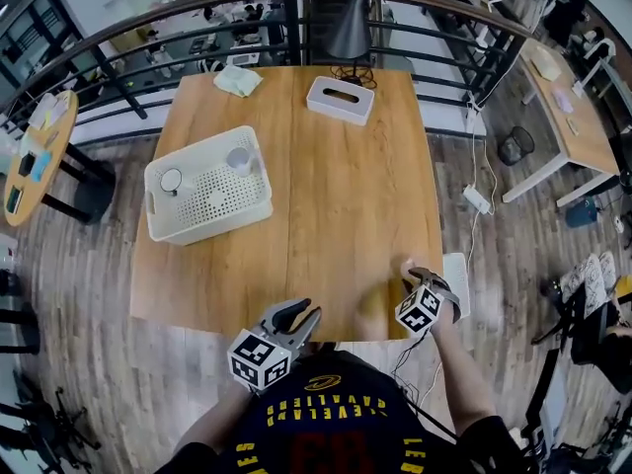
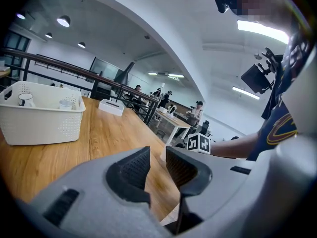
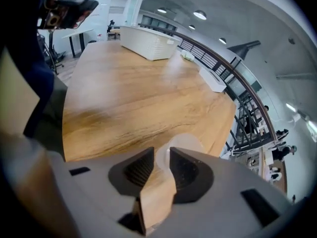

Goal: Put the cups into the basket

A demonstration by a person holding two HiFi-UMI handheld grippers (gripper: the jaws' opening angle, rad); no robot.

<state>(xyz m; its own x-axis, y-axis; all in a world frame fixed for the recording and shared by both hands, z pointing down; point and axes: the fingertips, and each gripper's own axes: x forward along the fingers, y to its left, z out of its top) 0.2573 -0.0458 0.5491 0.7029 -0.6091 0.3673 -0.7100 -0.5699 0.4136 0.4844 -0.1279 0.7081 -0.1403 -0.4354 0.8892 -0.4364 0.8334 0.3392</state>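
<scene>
A translucent cup [image 1: 406, 265] stands near the table's front right corner, and my right gripper [image 1: 412, 273] is on it. In the right gripper view the cup [image 3: 186, 143] has its near wall pinched between that gripper's [image 3: 162, 155] jaws. The white perforated basket [image 1: 212, 227] sits at the table's left, with one cup [image 1: 172, 180] and another cup [image 1: 239, 158] upright inside. My left gripper [image 1: 301, 312] hovers at the table's front edge, far from the basket [image 2: 39, 125]. Its [image 2: 157, 156] jaws stand a narrow gap apart with nothing between them.
A white tissue box [image 1: 341, 99] and a crumpled cloth [image 1: 238, 80] lie at the table's far side, beside a lamp base [image 1: 353, 69]. A curved dark railing [image 1: 148, 38] runs behind the table. A white power strip [image 1: 456, 279] lies on the floor off the right edge.
</scene>
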